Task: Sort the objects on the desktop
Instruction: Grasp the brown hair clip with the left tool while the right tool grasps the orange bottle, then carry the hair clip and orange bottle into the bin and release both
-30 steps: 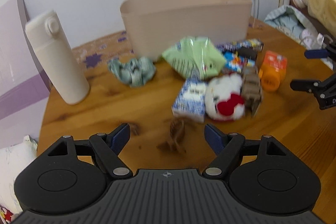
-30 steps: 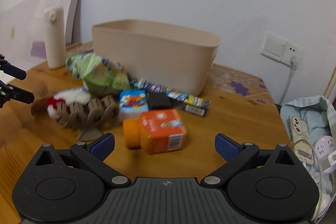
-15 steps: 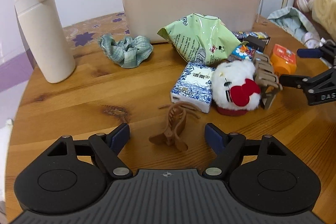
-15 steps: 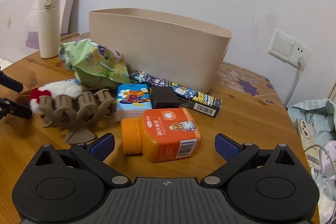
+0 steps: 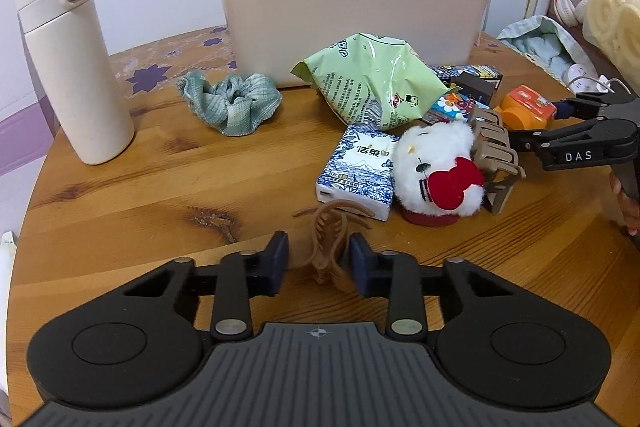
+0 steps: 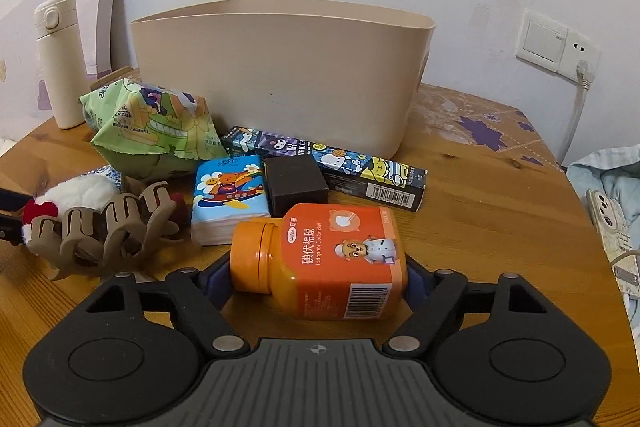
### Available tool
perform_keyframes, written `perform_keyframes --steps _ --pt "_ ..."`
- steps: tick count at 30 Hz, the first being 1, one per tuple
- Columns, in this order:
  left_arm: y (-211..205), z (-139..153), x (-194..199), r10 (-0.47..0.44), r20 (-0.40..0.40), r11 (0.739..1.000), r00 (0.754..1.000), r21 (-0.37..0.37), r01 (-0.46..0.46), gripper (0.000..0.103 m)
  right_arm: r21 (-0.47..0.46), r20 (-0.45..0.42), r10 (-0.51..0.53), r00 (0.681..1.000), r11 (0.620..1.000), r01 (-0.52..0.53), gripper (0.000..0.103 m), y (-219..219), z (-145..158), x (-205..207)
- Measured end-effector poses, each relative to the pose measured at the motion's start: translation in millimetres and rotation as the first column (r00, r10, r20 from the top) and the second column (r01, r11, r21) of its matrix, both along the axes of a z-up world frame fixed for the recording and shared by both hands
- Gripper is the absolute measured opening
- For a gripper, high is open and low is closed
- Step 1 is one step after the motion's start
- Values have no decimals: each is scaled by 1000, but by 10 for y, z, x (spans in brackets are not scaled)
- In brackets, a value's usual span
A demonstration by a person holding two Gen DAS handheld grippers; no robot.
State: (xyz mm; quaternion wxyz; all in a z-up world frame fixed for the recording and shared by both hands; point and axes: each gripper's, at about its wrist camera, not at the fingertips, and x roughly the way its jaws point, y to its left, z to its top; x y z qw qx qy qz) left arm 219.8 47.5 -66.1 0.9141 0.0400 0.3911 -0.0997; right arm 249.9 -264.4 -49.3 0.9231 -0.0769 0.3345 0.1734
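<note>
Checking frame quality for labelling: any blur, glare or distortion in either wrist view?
Left wrist view: sharp, glare streaks on the crinkled green snack bag, round wooden table's edge bowed by fisheye. Right wrist view: sharp, dark vignette corners, beige plastic bin rim curved.

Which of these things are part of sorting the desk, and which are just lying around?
Sorting: beige bin, brown hair clip, orange bottle, plush toy, snack bag, scrunchie, tissue pack.
Likely just lying about: headphones, phone, wall socket.

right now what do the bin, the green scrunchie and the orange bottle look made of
Bin: likely plastic, matte beige, with thin smooth seamless walls.
Green scrunchie: woven fabric, gathered into soft folds.
Orange bottle: probably plastic, with a ridged cap and a glossy printed label.
</note>
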Motion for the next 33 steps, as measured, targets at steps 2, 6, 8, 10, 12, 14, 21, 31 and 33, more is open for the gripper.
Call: perform_keyframes --steps 2,6,8,10,12,14,21,31,33 --pt "6 3 -8 13 -3 1000 1000 -4 -13 31 -1 -5 -7 1000 1000 7 78 1 7 -6" --pt "32 12 -5 33 -13 999 999 -16 -33 20 1 -14 -20 1000 1000 20 78 -11 22 -37" --pt "43 19 -18 38 -19 999 999 -29 -39 20 3 -19 -19 1000 1000 19 78 -22 36 -65" --pt "60 24 -32 41 -24 999 999 -32 -42 20 1 -20 -14 1000 1000 14 78 -38 56 -109" --pt "61 29 -61 42 -26 999 999 -27 -42 19 -4 -10 -9 1000 1000 9 78 -55 85 -176" --pt "65 33 -90 41 -28 999 999 -20 -42 19 -1 -3 -4 1000 1000 4 78 -82 120 -234" --pt "126 129 -182 37 -17 999 999 -37 -38 19 3 24 -4 1000 1000 4 78 -219 275 -396" --pt "139 515 -262 27 56 998 998 -50 -24 19 35 121 -23 992 999 19 78 -424 686 -580" --pt "133 629 -263 20 79 999 997 -47 -16 19 38 142 -22 990 999 17 78 -440 777 -597"
